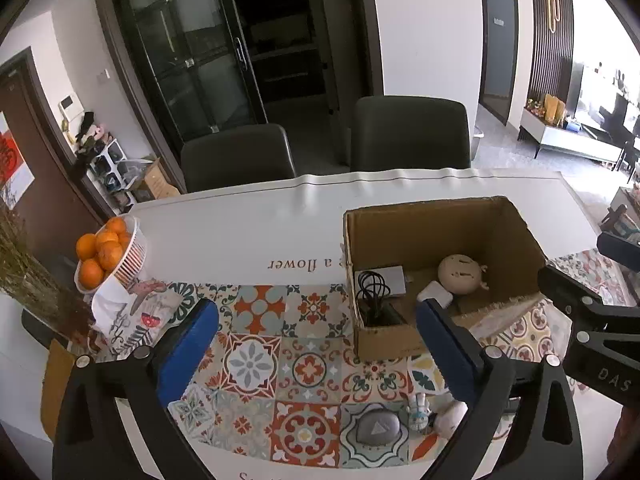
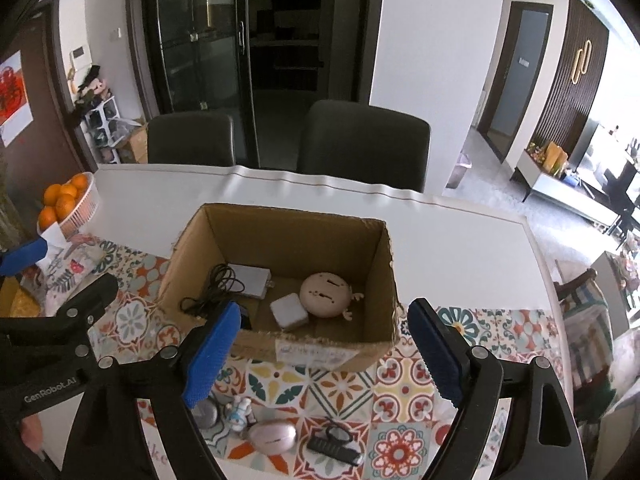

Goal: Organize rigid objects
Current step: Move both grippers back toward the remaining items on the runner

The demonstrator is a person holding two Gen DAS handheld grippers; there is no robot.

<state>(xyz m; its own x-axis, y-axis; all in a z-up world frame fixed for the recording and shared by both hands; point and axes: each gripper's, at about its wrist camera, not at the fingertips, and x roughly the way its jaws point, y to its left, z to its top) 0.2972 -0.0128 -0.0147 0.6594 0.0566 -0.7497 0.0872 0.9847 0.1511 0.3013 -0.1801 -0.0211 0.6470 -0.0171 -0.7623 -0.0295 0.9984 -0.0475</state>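
Left wrist view: the left gripper (image 1: 318, 344) hangs wide and empty over the patterned mat, the cardboard box (image 1: 384, 338) just to its right already holding a round doll head (image 1: 460, 273), a white cube (image 1: 434, 296) and a cabled adapter (image 1: 382, 280); a grey pebble-shaped gadget (image 1: 378, 428) waits near. Right wrist view: the right gripper (image 2: 326, 354), spread and empty, faces the box squarely, and here alone appear a pink oval case (image 2: 272, 435) and a black clip (image 2: 334, 446), probably next to be boxed.

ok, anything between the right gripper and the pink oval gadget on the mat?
Nothing visible. The right gripper is open and empty above the pink oval gadget, which lies clear between the small figurine and black clip.
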